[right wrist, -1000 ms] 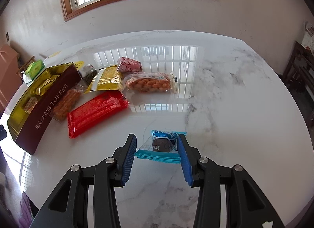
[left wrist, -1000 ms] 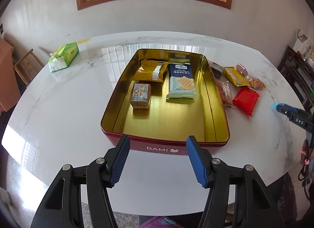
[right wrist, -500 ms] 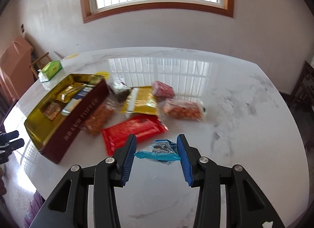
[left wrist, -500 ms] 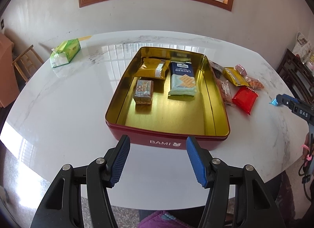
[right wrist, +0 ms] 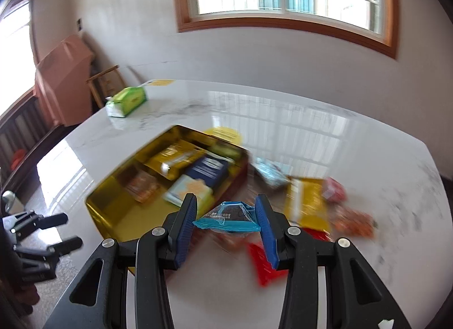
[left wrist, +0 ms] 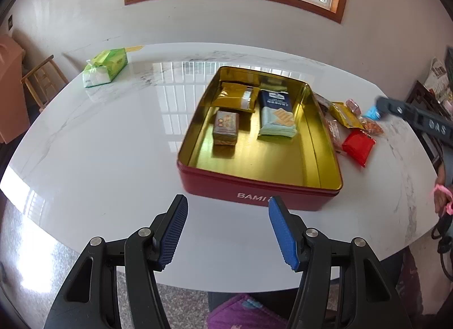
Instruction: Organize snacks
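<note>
A red tin with a gold inside sits on the white marble table and holds a gold packet, a blue cracker pack and a small brown box. My right gripper is shut on a blue-wrapped snack and holds it in the air above the tin's right edge; it also shows in the left wrist view. My left gripper is open and empty, in front of the tin's near wall.
Loose snacks lie right of the tin: a red packet, a gold packet, an orange snack bag. A green tissue pack sits at the table's far left. A wooden chair stands beyond.
My right gripper has lifted the blue-wrapped snack off the table and swung left toward the tin. My left gripper has drawn back and shifted left, still open.
</note>
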`<state>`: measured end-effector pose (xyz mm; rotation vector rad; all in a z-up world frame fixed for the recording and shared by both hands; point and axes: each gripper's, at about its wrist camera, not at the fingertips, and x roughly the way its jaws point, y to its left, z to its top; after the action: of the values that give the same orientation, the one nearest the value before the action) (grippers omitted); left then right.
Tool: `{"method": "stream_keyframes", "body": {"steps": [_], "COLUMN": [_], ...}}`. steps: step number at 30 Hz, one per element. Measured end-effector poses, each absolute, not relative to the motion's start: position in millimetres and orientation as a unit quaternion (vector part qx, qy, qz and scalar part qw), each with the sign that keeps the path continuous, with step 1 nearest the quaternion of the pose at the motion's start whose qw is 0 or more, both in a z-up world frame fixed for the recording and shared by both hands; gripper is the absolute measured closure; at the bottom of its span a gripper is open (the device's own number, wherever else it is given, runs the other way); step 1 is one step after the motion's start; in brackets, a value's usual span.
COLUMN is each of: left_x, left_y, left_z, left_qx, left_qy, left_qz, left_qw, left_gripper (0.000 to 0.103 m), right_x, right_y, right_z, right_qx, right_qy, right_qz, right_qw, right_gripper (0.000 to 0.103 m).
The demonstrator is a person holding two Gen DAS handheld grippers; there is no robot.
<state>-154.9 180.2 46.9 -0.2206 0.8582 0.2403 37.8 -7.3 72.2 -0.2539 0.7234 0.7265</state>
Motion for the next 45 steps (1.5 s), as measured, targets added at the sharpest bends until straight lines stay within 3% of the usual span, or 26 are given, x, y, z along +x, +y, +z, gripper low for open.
{"method": "stream_keyframes", "body": {"steps": [14, 28, 37, 45], "left_x": [-173.2, -171.6, -172.1, -166.6], "left_y": [205.9, 217.5, 212.6, 202.4], "left_z": [38.6, 21.9, 22.7, 21.2], "left_qx": [-0.115, -0.13, -0.124, -0.122], "left_qy": [0.421, 0.436, 0.437, 0.437], "left_qz": [0.129, 0.129, 0.128, 0.113], "left_qw": [0.891, 0.881, 0.882, 0.884], "left_gripper": [0.043, 0.043, 0.043, 0.043], "right_x": [50.0, 70.1, 52.3, 52.9], "right_y": [102.3, 129.0, 48.1, -29.3], "right_z": [31.5, 5.5, 39.7, 14.6], "right_qx": [-0.16, -0.156, -0.116, -0.171], "right_qy": [0.381, 0.412, 0.359, 0.406], "right_qz": [0.398, 0.401, 0.377, 0.307], "right_qw": [0.819, 0.803, 0.846, 0.844], "right_gripper": [0.063, 0.061, 0.055, 0.055]}}
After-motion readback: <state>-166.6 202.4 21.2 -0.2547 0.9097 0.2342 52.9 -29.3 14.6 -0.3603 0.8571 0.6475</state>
